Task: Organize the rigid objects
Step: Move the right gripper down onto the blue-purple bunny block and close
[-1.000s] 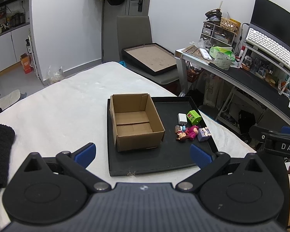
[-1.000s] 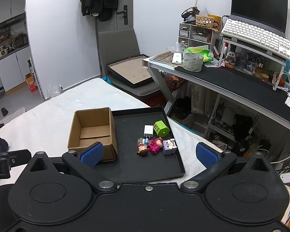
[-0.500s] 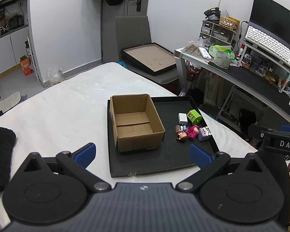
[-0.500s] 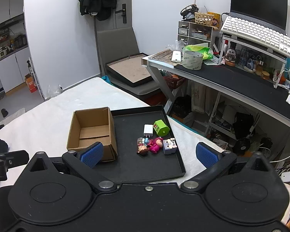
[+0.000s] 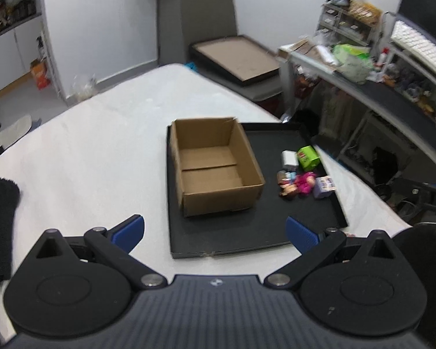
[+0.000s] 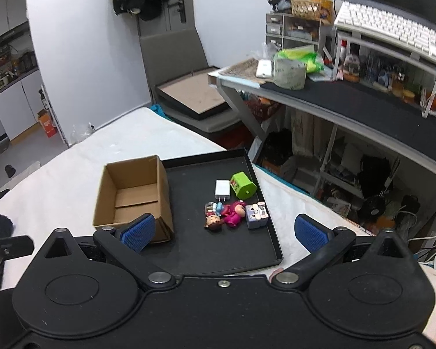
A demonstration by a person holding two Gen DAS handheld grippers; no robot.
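On the white bed (image 5: 96,151) sits a black tray (image 6: 218,250), with an open cardboard box (image 6: 133,195) at its left end and the toys loose at its right end.

Progress: looks like nothing done yet. Box is empty in both views, bare cardboard floor showing. Every small item lies on the tray floor outside the box, near the tray's right wall. My read is that the whole job is left: each piece goes into the box, one at a time.

Count, from the right wrist view:
- 1 white charger (image 6: 221,189), flat, just left of the cube
- 1 green cube (image 6: 242,185), tipped on its side
- 1 pink doll (image 6: 234,210), lying down
- 1 brown-haired figure (image 6: 213,221), touching the doll
- 1 small blue-and-clear piece (image 6: 213,208), too small to identify
- 1 lilac block (image 6: 256,215), just right of the doll
- 1 box, 1 tray

So six loose items, though the doll cluster is tight and could hide a split I can't resolve.

Left gripper (image 5: 215,229): fingers spread wide, nothing between them, over the near tray edge in front of the box. Right gripper (image 6: 222,231): also spread wide and empty, aimed at the toy cluster, well short of it. Neither touches anything.

Right side looks best placed for the first pick, likely the lilac block or the doll, the nearest to it.
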